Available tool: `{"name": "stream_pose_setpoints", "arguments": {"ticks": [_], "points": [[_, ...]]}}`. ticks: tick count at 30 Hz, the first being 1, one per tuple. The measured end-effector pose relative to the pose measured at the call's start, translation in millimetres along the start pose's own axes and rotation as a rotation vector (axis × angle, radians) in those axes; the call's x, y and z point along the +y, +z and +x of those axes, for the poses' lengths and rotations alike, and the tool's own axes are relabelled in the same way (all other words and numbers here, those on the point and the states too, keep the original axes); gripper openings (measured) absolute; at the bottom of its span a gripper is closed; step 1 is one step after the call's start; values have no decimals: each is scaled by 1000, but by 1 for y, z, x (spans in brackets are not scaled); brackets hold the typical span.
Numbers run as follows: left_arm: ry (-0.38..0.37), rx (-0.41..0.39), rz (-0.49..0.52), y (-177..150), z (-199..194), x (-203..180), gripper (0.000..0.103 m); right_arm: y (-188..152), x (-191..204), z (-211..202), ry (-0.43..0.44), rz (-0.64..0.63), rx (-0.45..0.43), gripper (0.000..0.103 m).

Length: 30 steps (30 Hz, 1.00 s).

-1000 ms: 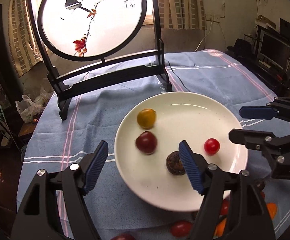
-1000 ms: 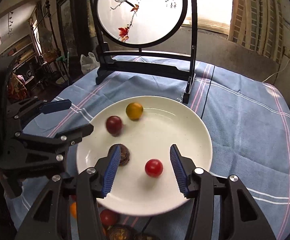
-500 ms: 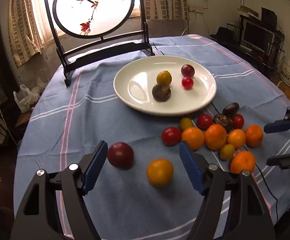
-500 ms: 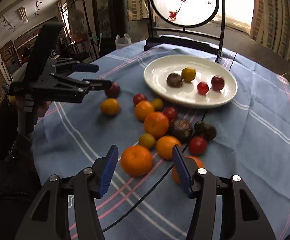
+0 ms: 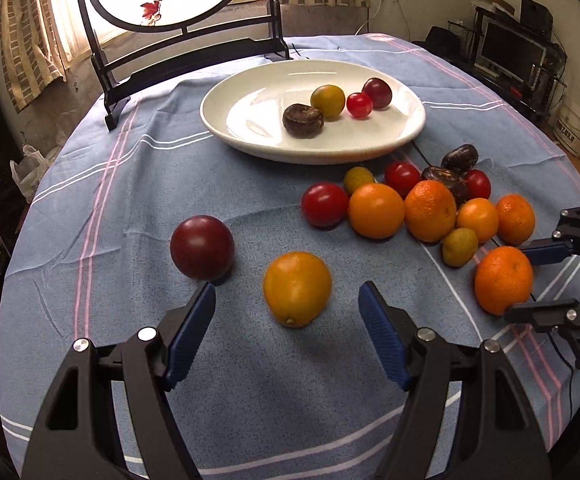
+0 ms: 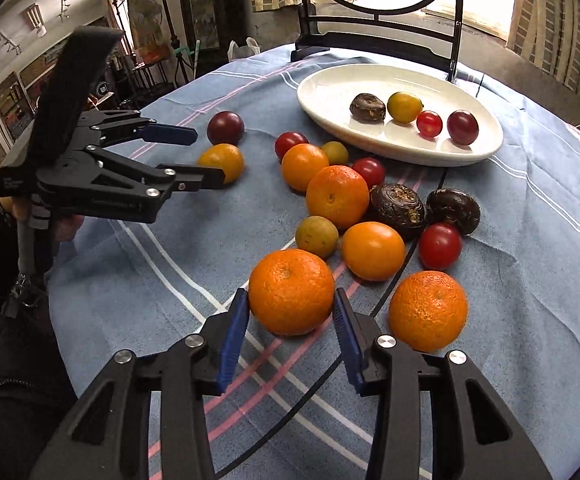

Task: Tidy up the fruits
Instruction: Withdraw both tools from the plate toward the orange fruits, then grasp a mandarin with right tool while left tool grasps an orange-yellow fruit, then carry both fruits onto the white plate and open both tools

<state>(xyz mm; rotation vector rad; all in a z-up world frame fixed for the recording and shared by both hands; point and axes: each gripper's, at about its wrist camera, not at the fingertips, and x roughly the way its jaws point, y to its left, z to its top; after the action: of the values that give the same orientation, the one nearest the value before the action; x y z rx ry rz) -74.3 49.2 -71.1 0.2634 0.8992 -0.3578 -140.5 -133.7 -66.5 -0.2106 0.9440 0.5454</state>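
Entry, current position: I have both grippers pulled back from over the shallow white ceramic plate (image 5: 406, 128), where they hung a second ago, and brought down to the loose fruit on the blue striped tablecloth (image 5: 137, 184). Plate contents, unchanged in kind: one dark brown wrinkled fruit (image 5: 303, 120), one yellow round fruit (image 5: 327, 100), one small red cherry tomato (image 5: 359, 105), one dark red plum (image 5: 376, 93); they now sit bunched rather than scattered. Right gripper (image 6: 290, 318): jaws closing around the nearest large orange mandarin (image 6: 291, 292), which sits between the blue pads; the pads look at or just short of its skin, and it rests on the cloth, not yet lifted. Left gripper (image 5: 287, 306): jaws spread wide and empty, a smooth yellow-orange round fruit (image 5: 297, 288) lying between them, a large dark red plum (image 5: 202, 247) off at ten o'clock from that fruit. Remaining stock: a cluster of oranges, red tomatoes, small yellow-green fruits and two dark brown fruits at six o'clock from the plate, just beside its rim. Reading: I judge the last delivery finished and a fresh double pick begun; most of the fruit is still outside the plate.
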Motion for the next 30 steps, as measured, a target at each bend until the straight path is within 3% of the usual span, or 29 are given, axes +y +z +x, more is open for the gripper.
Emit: {"name": "stream_pose_setpoints", "arguments": {"ticks": [3,6,7,16,26,30], "points": [[0,4,-9,5,8,0,70,-4,-4,-8,7,10,-10,42],[-32,40,-13,6,16,-1,41,-7,-8,-14,9,25,-22,42],[-37,50,-16,6,18,-1,37,-7,-10,-15,14,32,-25,42],[-28,-53,18,19,-17,-9,37,-1,-20,-33,11,48,-84,42],[57,-172,-40,109,-26,0,37,67,-49,-57,-65,38,-227,43],[103,-174,-88,141,-11,4,37,102,-65,-48,-94,48,-250,43]]}}
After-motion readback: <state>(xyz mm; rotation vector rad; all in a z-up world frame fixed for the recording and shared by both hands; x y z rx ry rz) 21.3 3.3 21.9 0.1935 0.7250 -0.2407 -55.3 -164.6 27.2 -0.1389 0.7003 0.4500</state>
